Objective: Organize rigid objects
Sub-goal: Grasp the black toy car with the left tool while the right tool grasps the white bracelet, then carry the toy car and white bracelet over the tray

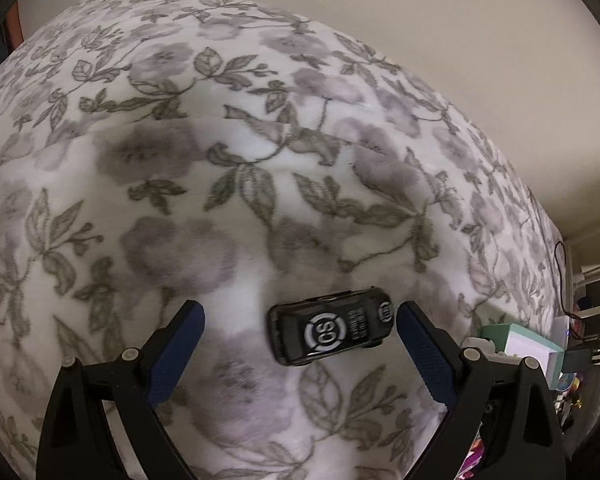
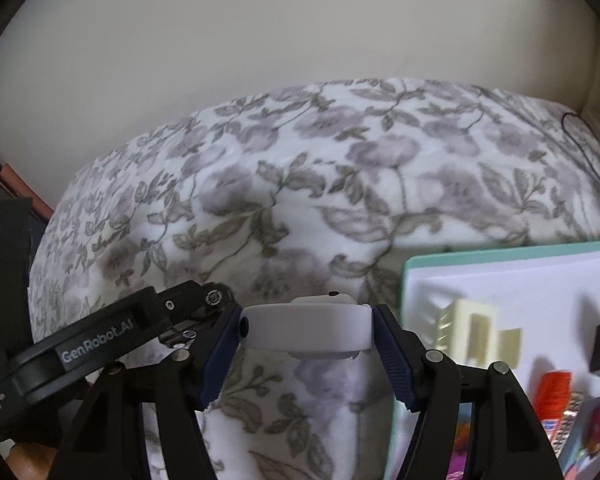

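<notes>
A bed covered by a white blanket (image 1: 260, 152) printed with grey flowers and leaves carries the things; a black toy car (image 1: 330, 327) lies directly on it; a white tray (image 2: 500, 276) with a teal rim sits at its right side.

We see a black plastic toy car (image 1: 329, 327) lying level on the bedspread, and a white oblong plastic car (image 2: 306, 330) clamped crosswise.
</notes>
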Action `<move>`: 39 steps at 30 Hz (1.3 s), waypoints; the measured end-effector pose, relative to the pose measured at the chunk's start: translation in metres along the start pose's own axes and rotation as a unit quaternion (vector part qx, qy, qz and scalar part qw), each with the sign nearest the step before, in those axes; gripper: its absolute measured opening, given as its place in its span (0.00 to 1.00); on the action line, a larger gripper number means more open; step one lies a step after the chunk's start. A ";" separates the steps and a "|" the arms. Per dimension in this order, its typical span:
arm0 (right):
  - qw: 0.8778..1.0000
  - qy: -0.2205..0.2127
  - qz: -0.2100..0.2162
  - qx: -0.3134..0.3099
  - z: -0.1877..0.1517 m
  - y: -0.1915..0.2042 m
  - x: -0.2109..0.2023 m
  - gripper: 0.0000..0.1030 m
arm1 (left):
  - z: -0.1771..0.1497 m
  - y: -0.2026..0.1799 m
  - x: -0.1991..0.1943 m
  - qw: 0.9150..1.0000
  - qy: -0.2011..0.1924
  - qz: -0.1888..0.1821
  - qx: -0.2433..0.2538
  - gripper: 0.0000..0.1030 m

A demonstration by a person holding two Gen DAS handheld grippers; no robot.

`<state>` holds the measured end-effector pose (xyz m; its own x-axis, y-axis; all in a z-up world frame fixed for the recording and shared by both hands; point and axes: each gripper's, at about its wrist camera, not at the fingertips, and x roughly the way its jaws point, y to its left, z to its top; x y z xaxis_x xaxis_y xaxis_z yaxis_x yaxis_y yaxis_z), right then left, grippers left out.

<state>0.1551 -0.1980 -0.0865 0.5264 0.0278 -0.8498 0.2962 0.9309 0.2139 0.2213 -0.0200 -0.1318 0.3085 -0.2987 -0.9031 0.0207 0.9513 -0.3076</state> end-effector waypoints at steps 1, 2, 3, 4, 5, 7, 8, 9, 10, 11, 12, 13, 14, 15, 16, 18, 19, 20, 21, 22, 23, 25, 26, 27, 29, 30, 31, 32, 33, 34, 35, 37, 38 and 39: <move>1.000 -0.002 -0.004 -0.002 0.001 -0.001 -0.001 0.67 | 0.001 -0.003 0.002 1.000 -0.002 0.001 0.001 0.94; 1.000 -0.004 -0.008 -0.004 0.002 -0.002 -0.003 0.67 | 0.000 -0.002 0.002 1.000 -0.002 0.001 0.002 0.94; 1.000 -0.006 -0.007 -0.003 0.003 -0.004 -0.004 0.65 | 0.000 -0.003 0.003 1.000 -0.002 0.002 0.004 0.94; 1.000 -0.007 -0.003 -0.001 0.004 -0.006 -0.006 0.65 | 0.000 -0.004 0.004 1.000 -0.002 0.006 0.006 0.94; 1.000 -0.008 -0.001 0.001 0.004 -0.007 -0.007 0.65 | -0.003 -0.004 0.002 1.000 -0.003 0.010 0.009 0.94; 1.000 -0.013 -0.016 -0.005 0.005 -0.008 -0.010 0.65 | -0.003 -0.007 0.004 1.000 -0.007 0.019 0.014 0.94; 1.000 -0.015 -0.018 -0.007 0.005 -0.009 -0.011 0.65 | -0.003 -0.009 0.005 1.000 -0.010 0.020 0.016 0.94; 1.000 -0.016 -0.016 -0.006 0.006 -0.010 -0.012 0.65 | -0.003 -0.010 0.005 1.000 -0.011 0.021 0.016 0.94; 1.000 -0.017 -0.014 -0.004 0.006 -0.012 -0.013 0.65 | -0.003 -0.011 0.005 1.000 -0.012 0.023 0.018 0.94; 1.000 -0.019 -0.014 -0.003 0.007 -0.013 -0.015 0.65 | -0.002 -0.013 0.006 0.999 -0.012 0.025 0.022 0.94; 1.000 -0.022 -0.016 -0.001 0.007 -0.015 -0.017 0.65 | -0.003 -0.014 0.006 0.999 -0.012 0.029 0.026 0.94; 1.000 -0.024 -0.017 0.001 0.008 -0.017 -0.018 0.65 | -0.003 -0.017 0.007 0.999 -0.013 0.034 0.032 0.94; 1.000 -0.026 -0.016 0.003 0.009 -0.018 -0.020 0.65 | -0.004 -0.019 0.007 0.998 -0.013 0.040 0.039 0.94; 0.999 -0.028 -0.016 0.006 0.010 -0.020 -0.022 0.65 | -0.005 -0.022 0.008 0.998 -0.014 0.047 0.044 0.94; 0.999 -0.029 -0.016 0.007 0.010 -0.021 -0.023 0.65 | -0.006 -0.025 0.010 0.997 -0.015 0.055 0.051 0.94; 0.999 -0.031 -0.017 0.010 0.011 -0.023 -0.025 0.65 | -0.008 -0.031 0.013 0.995 -0.016 0.073 0.063 0.94; 0.999 -0.031 -0.017 0.010 0.011 -0.024 -0.025 0.65 | -0.009 -0.034 0.016 0.994 -0.017 0.084 0.070 0.94; 0.999 -0.030 -0.017 0.011 0.011 -0.025 -0.025 0.65 | -0.010 -0.037 0.017 0.993 -0.018 0.092 0.075 0.94; 0.999 -0.030 -0.017 0.012 0.011 -0.026 -0.025 0.65 | -0.011 -0.039 0.019 0.992 -0.019 0.100 0.079 0.94; 0.999 -0.029 -0.017 0.013 0.011 -0.027 -0.025 0.65 | -0.012 -0.041 0.020 0.990 -0.020 0.108 0.084 0.94; 0.999 -0.029 -0.016 0.014 0.010 -0.028 -0.025 0.65 | -0.013 -0.043 0.021 0.989 -0.021 0.115 0.089 0.94; 0.999 -0.028 -0.016 0.017 0.010 -0.029 -0.025 0.65 | -0.014 -0.046 0.022 0.988 -0.024 0.123 0.090 0.94; 0.999 -0.028 -0.016 0.018 0.010 -0.029 -0.024 0.65 | -0.014 -0.046 0.022 0.988 -0.024 0.124 0.087 0.94; 0.999 -0.028 -0.016 0.019 0.010 -0.030 -0.024 0.65 | -0.015 -0.046 0.022 0.988 -0.025 0.125 0.086 0.94; 0.999 -0.027 -0.015 0.021 0.010 -0.032 -0.024 0.65 | -0.016 -0.047 0.021 0.988 -0.025 0.125 0.086 0.92; 0.999 -0.027 -0.015 0.022 0.009 -0.032 -0.024 0.65 | -0.017 -0.047 0.022 0.988 -0.024 0.125 0.085 0.91; 0.999 -0.027 -0.015 0.023 0.009 -0.032 -0.024 0.65 | -0.015 -0.048 0.022 0.988 -0.024 0.123 0.086 0.87; 0.999 -0.027 -0.015 0.025 0.009 -0.032 -0.024 0.65 | -0.019 -0.052 0.018 0.988 -0.026 0.122 0.088 0.79; 0.999 -0.027 -0.015 0.026 0.009 -0.032 -0.025 0.65 | -0.020 -0.054 0.016 0.988 -0.027 0.121 0.091 0.75; 0.999 -0.026 -0.015 0.027 0.009 -0.032 -0.025 0.65 | -0.019 -0.055 0.015 0.988 -0.027 0.121 0.094 0.75; 0.999 -0.026 -0.015 0.027 0.009 -0.032 -0.024 0.65 | -0.020 -0.056 0.015 0.988 -0.025 0.121 0.095 0.75; 0.999 -0.026 -0.015 0.027 0.009 -0.032 -0.024 0.65 | -0.020 -0.057 0.015 0.987 -0.027 0.122 0.097 0.75; 0.999 -0.025 -0.015 0.027 0.009 -0.032 -0.024 0.65 | -0.020 -0.057 0.015 0.988 -0.026 0.120 0.096 0.75; 0.999 -0.025 -0.015 0.028 0.009 -0.033 -0.023 0.65 | -0.019 -0.057 0.015 0.988 -0.025 0.118 0.094 0.75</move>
<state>0.1401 -0.2321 -0.0693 0.5552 -0.0198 -0.8315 0.3558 0.9093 0.2159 0.2066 -0.0801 -0.1336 0.3725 -0.0673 -0.9256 0.1171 0.9928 -0.0251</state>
